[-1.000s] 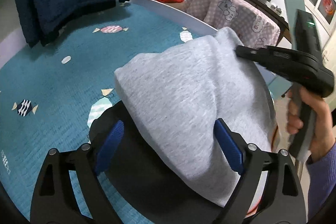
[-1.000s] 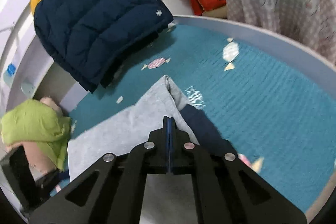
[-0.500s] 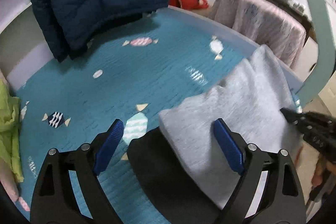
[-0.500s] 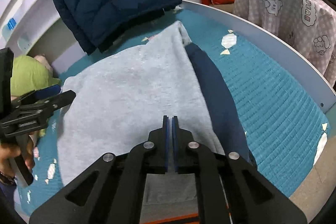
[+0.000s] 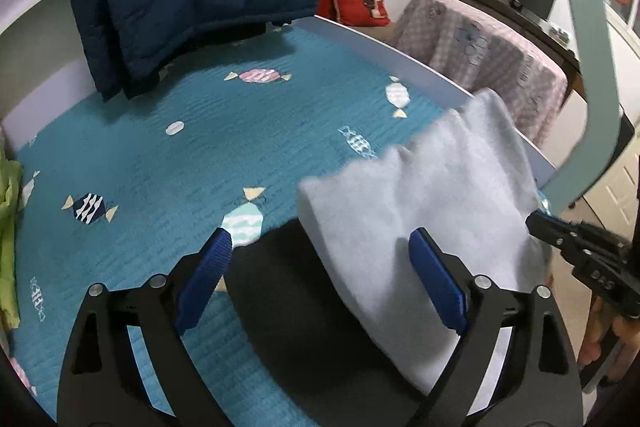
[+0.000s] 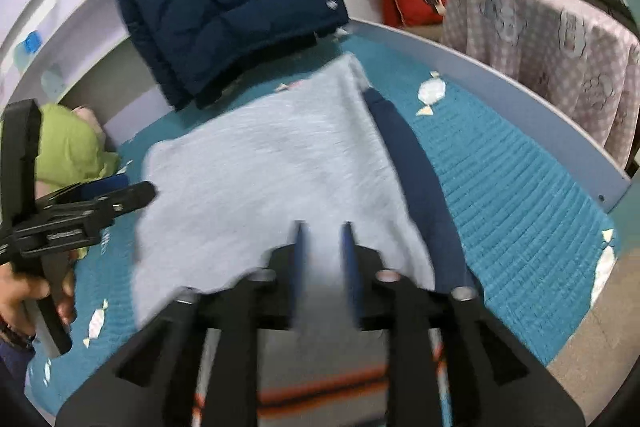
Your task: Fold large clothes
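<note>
Releasing: right gripper [image 6: 322, 259] jaws opening over the grey sweatshirt's [image 6: 272, 171] near hem, nothing pinched. Garment lies on the teal bedspread [image 6: 508, 187], long axis running away (towards the navy jacket). Left gripper [image 5: 320, 279] spread wide, empty, at its side.

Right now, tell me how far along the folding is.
Done: the grey garment lies doubled over its dark part on the teal bedcover. In hand: the right gripper is opening over the near edge; the left gripper is open, empty. Left: more folds, probably.
</note>
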`<state>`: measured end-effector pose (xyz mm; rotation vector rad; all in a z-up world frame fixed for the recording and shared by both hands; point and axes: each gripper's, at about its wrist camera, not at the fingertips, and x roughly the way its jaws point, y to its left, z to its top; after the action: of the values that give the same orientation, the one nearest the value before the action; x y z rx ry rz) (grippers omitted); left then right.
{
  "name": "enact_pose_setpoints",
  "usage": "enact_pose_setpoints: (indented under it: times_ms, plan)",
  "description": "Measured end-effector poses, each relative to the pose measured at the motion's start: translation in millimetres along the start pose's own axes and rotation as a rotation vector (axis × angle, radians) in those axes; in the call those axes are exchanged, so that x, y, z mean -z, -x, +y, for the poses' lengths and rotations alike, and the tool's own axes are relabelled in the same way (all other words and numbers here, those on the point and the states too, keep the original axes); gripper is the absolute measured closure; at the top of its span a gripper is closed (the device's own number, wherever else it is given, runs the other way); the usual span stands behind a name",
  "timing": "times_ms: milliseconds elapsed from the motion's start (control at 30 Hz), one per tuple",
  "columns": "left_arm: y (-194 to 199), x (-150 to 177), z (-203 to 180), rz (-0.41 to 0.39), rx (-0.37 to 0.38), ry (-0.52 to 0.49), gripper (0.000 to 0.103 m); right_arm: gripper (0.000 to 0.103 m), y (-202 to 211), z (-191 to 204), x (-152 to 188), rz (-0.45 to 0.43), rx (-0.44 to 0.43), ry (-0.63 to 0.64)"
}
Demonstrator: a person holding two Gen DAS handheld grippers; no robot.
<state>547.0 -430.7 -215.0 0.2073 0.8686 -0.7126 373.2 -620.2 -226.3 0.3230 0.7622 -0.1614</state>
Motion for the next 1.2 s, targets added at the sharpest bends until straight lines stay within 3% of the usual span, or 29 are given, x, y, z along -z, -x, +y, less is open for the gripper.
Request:
enact_pose_setpoints:
  times_ms: [33,133,200,300,467,567,700,900,1067,1200]
  plan:
    - [9,5,-3,-0.008,-0.005,-0.010,0.012,0.059,11,8,5,-0.013,0.011,0.021]
    - [38,24,-11,-0.026,0.017,-0.016,0.011,0.056,37,35,26,-0.027,0.035,0.084]
    - [64,44,-17,-0.028,0.054,0.012,0.006,0.043,53,55,47,-0.023,0.063,0.111]
    - [100,77,-27,-0.020,0.057,0.022,0.005,0.032,83,78,78,-0.069,0.118,0.138]
    - [164,131,-39,-0.068,-0.015,0.021,0.005,0.019,123,114,124,-0.070,0.133,0.143]
    - [194,164,-53,-0.090,-0.042,-0.010,0.005,0.009,153,139,154,-0.130,0.162,0.155]
    - [228,203,-64,-0.118,-0.056,0.012,0.005,0.008,179,162,184,-0.139,0.186,0.164]
    - [302,259,-75,-0.233,-0.106,0.028,0.005,0.007,231,187,223,-0.171,0.174,0.113]
    - [364,303,-67,-0.312,-0.162,0.082,0.005,0.007,271,217,245,-0.195,0.170,0.153]
    - [403,329,-58,-0.328,-0.206,0.136,0.005,0.007,292,238,257,-0.212,0.181,0.185]
